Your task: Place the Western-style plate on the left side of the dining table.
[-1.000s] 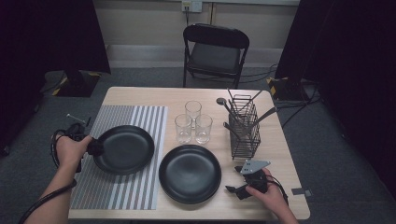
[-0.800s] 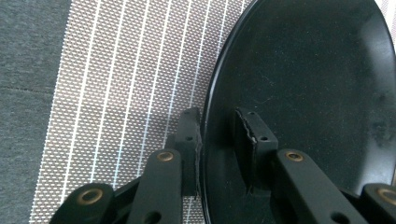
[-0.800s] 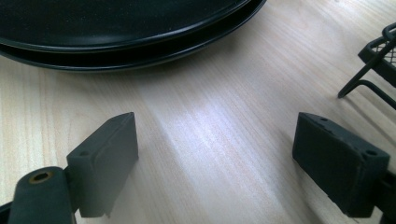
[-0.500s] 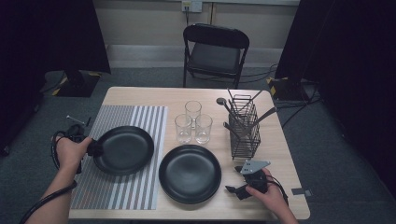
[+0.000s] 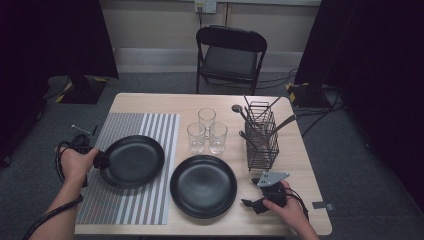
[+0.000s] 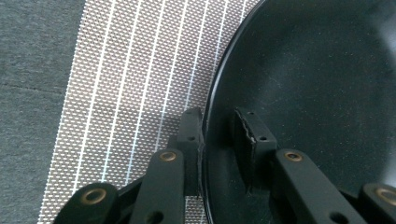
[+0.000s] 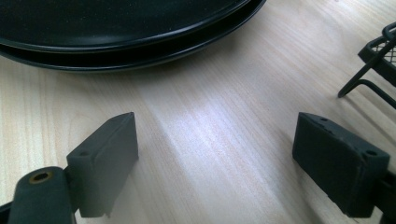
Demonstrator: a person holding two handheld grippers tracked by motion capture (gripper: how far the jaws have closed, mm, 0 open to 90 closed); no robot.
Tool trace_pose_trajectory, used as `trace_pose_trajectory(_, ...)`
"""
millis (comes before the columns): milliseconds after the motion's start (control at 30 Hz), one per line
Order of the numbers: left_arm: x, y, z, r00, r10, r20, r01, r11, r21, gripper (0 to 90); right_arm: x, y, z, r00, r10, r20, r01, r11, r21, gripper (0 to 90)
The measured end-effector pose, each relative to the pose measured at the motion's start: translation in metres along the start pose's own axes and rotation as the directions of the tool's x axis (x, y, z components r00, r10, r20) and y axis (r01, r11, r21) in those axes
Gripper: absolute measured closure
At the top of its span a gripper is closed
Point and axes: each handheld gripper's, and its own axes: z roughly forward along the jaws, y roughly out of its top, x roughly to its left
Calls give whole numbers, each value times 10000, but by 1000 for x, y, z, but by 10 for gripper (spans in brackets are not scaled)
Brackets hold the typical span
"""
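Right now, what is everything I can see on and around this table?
Round black plates: two; one on the mat, one on bare wood in front.
Grey striped placemat: one, table's left.
Clear drinking glasses: three, centre.
Black wire caddy: one, right, holding dark utensils.
Pale wooden table: one.
Black folding chair: one, behind the table.
Left tongs: black, their jaws astride the mat plate's rim.
Right tongs: black, open, resting on the table.
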Motion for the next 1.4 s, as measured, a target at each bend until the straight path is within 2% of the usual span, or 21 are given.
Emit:
trace_pose_trajectory(33, 0, 0, 1, 9999, -167, 19, 167, 9998, -115, 734, 0, 0, 0, 10000, -3, 1, 3, 10000, -5, 135)
trace_pose_trajectory(200, 1, 0, 1, 10000, -82, 19, 82, 9999, -110, 744, 0, 0, 0, 10000, 5, 2, -5, 10000, 1, 134)
trace_pose_trajectory(533, 4, -1, 4, 9997, -225, 12, 225, 9997, -111, 756, 0, 0, 0, 10000, 6, 4, -6, 10000, -2, 134)
trace_pose_trajectory(633, 4, -1, 4, 9996, -250, -115, 249, 9997, -88, 760, 0, 0, 0, 10000, 7, 7, -7, 10000, 1, 134)
trace_pose_trajectory(833, 4, 0, 4, 9995, -253, -194, 252, 9997, -74, 768, 0, 0, 0, 10000, 7, 8, -7, 10000, 2, 134)
trace_pose_trajectory(933, 4, 0, 3, 9998, -203, -89, 202, 9998, -47, 772, 0, 0, 0, 10000, 8, 7, -8, 10000, 3, 134)
trace_pose_trajectory(1167, 4, 0, 2, 9996, -146, -223, 145, 9999, -23, 781, 0, 0, 0, 10000, 8, 5, -8, 10000, 1, 134)
trace_pose_trajectory(1400, 7, 0, -3, 9999, -143, -42, 143, 9999, -11, 773, 0, 0, 0, 10000, -3, 9, 3, 10000, 1, 134)
